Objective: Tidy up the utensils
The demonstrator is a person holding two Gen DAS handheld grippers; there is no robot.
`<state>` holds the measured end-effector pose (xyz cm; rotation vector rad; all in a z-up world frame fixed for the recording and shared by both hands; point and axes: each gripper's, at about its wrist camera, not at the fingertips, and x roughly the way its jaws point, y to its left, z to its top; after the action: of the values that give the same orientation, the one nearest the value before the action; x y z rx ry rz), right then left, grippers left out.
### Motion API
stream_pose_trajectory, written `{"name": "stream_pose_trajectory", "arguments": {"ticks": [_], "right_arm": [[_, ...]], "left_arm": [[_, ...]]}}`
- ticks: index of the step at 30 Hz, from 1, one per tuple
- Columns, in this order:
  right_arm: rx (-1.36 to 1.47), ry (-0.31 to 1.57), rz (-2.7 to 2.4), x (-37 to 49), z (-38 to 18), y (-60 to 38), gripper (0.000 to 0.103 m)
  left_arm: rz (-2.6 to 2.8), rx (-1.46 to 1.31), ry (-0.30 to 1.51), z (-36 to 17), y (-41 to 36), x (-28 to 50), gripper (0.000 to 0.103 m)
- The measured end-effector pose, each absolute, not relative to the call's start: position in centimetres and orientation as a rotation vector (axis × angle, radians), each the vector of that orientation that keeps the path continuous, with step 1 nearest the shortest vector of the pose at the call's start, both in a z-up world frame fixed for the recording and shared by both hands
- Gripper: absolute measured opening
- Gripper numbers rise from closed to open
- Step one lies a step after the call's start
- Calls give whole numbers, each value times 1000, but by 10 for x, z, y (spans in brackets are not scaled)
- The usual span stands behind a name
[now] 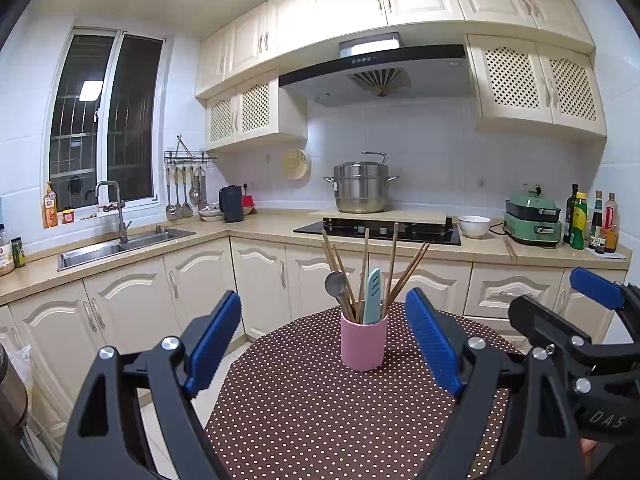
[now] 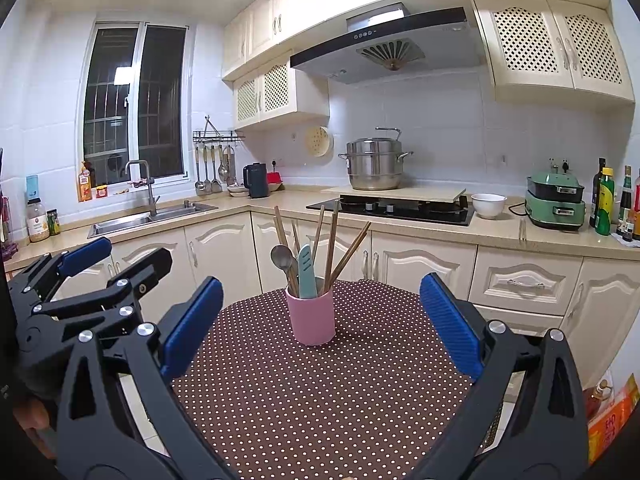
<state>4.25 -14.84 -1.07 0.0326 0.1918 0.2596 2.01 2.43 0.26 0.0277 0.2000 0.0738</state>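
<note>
On dotted table (image 1: 304, 412), pink cup (image 1: 363, 342) at 12 o'clock hides utensil (image 1: 373, 295) bases; left gripper (image 1: 324, 340) and right gripper (image 2: 320, 320) spread wide, holding nothing, arms cropped

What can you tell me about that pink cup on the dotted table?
The pink cup is a plain, matte cylinder with no handle, standing upright on the brown polka-dot tablecloth. It holds several wooden chopsticks fanning outward, a metal spoon bowl-up, and a pale teal utensil. Both grippers are open and short of it; nothing else touches the cup.
</note>
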Motion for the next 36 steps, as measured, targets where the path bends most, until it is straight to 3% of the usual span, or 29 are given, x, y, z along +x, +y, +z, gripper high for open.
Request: {"name": "stream_pose_trajectory", "arguments": {"ticks": [36], "right_arm": [[43,213,264,45,-18,-146,97]], "left_arm": [[71,28,220,-6,22,23,83]]}}
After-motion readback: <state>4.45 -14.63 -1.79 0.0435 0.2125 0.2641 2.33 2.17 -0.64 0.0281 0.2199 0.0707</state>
